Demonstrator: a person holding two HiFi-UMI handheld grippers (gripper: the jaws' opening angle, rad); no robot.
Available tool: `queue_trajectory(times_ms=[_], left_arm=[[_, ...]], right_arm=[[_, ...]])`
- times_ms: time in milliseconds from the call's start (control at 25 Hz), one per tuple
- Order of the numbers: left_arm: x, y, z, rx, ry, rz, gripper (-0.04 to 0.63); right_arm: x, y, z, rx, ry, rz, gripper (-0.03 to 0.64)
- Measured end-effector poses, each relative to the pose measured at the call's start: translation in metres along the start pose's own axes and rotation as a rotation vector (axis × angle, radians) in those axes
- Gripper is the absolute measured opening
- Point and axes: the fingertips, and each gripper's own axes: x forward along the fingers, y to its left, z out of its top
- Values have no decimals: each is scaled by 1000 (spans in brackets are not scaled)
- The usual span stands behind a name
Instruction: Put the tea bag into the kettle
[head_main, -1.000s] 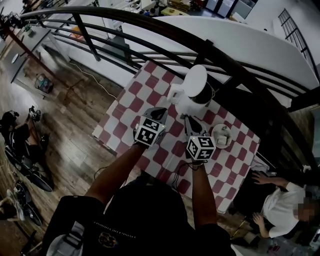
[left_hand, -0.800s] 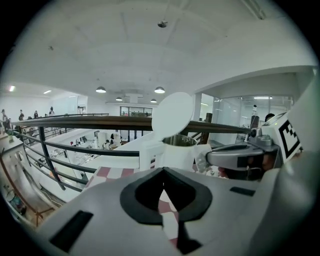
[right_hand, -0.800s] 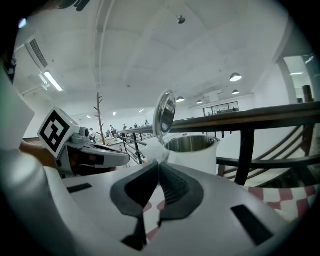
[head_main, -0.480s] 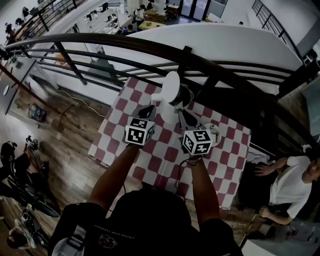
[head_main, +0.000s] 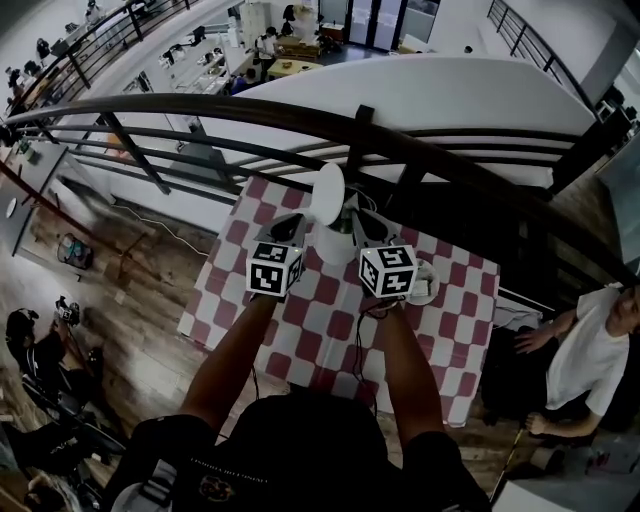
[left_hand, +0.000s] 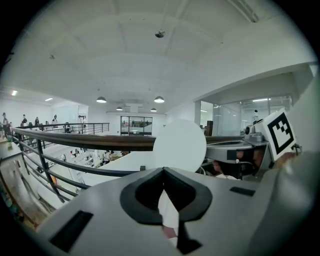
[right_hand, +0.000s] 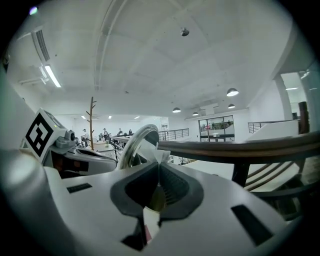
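Nearly home: the tea bag (right_hand: 152, 151), a white fold of paper, shows above the tips of the right gripper (right_hand: 159, 166), whose jaws are pressed together on it. It sits just beside the raised lid (right_hand: 136, 145) of the white kettle (head_main: 333, 243). The left gripper (left_hand: 162, 170), jaws closed with nothing plainly in them, hovers at the kettle's other side over the red-and-white checked table (head_main: 300, 330). A small white dish (head_main: 430, 290) lies to the right. The carry looks all but done. The next move likely calls for bringing the bag squarely over the open mouth, lowering it, and only then parting the jaws, lest it catch the rim.
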Motion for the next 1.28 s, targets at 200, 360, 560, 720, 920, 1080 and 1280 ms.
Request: queue_trajectory(times_ms=[200, 360, 560, 720, 920, 1080, 1280], left_arm=[[6, 5, -2, -10, 2, 3, 3], [6, 8, -3, -15, 3, 3, 3], [7, 13, -4, -22, 4, 8, 3], [7, 12, 0, -19, 0, 8, 3], [3, 9, 2, -20, -8, 7, 3], [0, 8, 3, -23, -18, 6, 3], [-2, 7, 6, -24, -24, 3, 3]], right_arm=[[15, -4, -10, 35, 38, 14, 71], [15, -4, -14, 71, 37, 19, 242], [10, -3, -12, 68, 18, 16, 241], [4, -6, 2, 53, -12, 8, 240], [-16, -11, 28, 1, -96, -60, 15], [-25, 4, 59, -43, -162, -22, 14], [-19, 37, 82, -125, -158, 59, 14]])
